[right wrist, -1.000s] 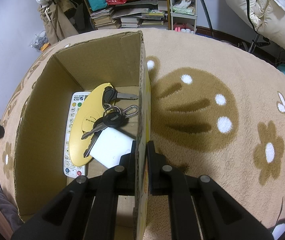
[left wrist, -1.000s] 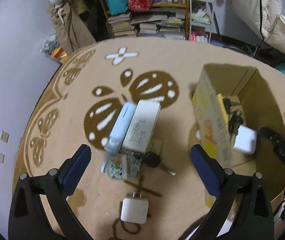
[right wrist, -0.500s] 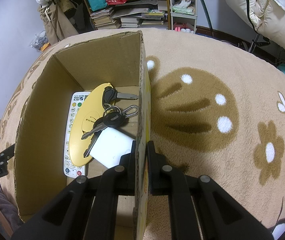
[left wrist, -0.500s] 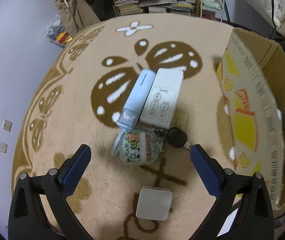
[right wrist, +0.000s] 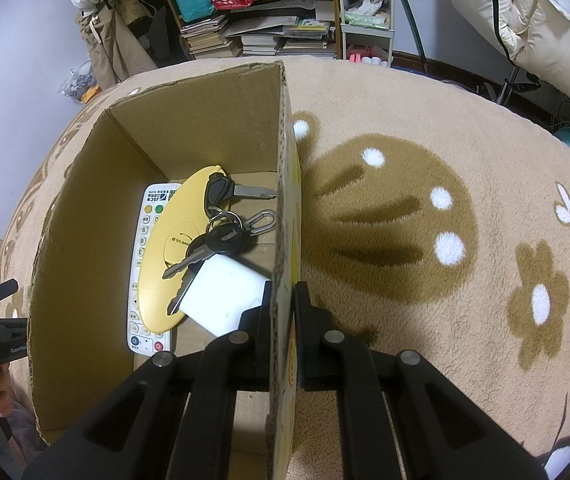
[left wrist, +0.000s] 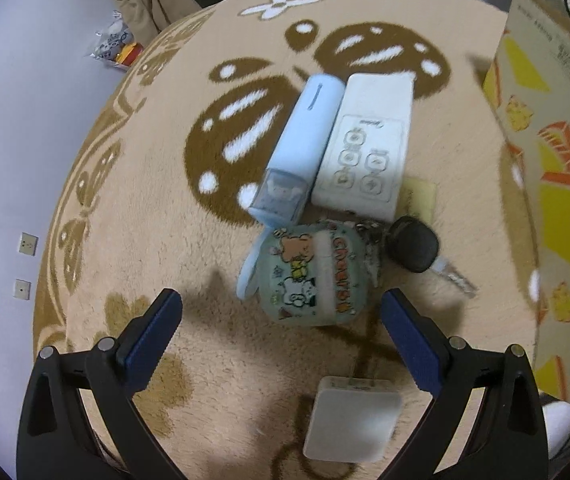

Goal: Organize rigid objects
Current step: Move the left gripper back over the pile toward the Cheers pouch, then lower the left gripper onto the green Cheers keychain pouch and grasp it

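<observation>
Left gripper (left wrist: 281, 322), jaws released, hangs over the cartoon pouch (left wrist: 312, 276), which lies just far of centre. Right gripper (right wrist: 283, 312) clamps the cardboard box (right wrist: 281, 184) wall.

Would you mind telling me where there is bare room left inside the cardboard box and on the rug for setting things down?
Inside the cardboard box, only the far floor beyond the yellow case is bare. The remote, keys and white charger crowd the rest. On the rug, the stretch left of the blue case lies free; the middle cluster around the cartoon pouch is crowded.
</observation>
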A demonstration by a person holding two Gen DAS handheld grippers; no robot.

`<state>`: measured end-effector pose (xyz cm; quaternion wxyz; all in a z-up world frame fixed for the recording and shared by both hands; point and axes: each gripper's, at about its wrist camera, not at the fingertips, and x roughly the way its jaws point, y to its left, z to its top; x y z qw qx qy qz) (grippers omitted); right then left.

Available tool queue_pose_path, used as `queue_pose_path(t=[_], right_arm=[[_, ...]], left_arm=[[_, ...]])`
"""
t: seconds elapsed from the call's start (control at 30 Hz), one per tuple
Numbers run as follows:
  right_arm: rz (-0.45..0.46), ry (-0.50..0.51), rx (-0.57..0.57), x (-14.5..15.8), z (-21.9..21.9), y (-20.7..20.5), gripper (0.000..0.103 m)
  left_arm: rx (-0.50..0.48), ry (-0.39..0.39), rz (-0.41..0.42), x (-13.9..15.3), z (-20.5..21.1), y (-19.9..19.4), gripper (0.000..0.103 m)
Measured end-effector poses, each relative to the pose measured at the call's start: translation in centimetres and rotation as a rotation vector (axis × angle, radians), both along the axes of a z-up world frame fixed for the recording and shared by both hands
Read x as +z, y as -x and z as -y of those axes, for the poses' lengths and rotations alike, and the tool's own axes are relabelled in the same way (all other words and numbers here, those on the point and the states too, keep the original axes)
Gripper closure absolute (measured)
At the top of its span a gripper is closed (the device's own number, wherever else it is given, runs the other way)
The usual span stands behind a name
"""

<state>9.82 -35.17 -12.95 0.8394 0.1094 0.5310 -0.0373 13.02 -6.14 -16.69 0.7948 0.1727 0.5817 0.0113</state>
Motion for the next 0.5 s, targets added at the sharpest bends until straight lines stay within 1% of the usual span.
queue_pose_path(t=[0.13, 0.2, 0.27, 0.43, 0.47, 0.5], right_arm=[[0.000, 0.001, 0.001, 0.0, 0.0, 0.0, 0.094], [0.000, 0.000, 0.001, 0.0, 0.0, 0.0, 0.094], [0.000, 0.000, 0.000, 0.0, 0.0, 0.0, 0.094], [0.000, 0.000, 0.000, 0.0, 0.0, 0.0, 0.094], [0.000, 0.001, 0.001, 0.0, 0.0, 0.0, 0.094], [0.000, 0.000, 0.000, 0.0, 0.0, 0.0, 0.094]], left_arm=[[0.000, -0.022, -0.012, -0.8, -0.3, -0.2, 0.004], [0.010, -0.020, -0.019, -1.1, -0.4, -0.5, 0.004], [0.018, -0.020, -0.014, -1.4, -0.4, -0.7, 0.004], [-0.007, -0.042, 0.006, -1.6, 0.1, -1.0, 0.004], [-0.008, -0.038, 0.011, -1.6, 0.1, -1.1, 0.005], [-0.006, -0.032, 0.012, -1.6, 0.1, -1.2, 0.009]])
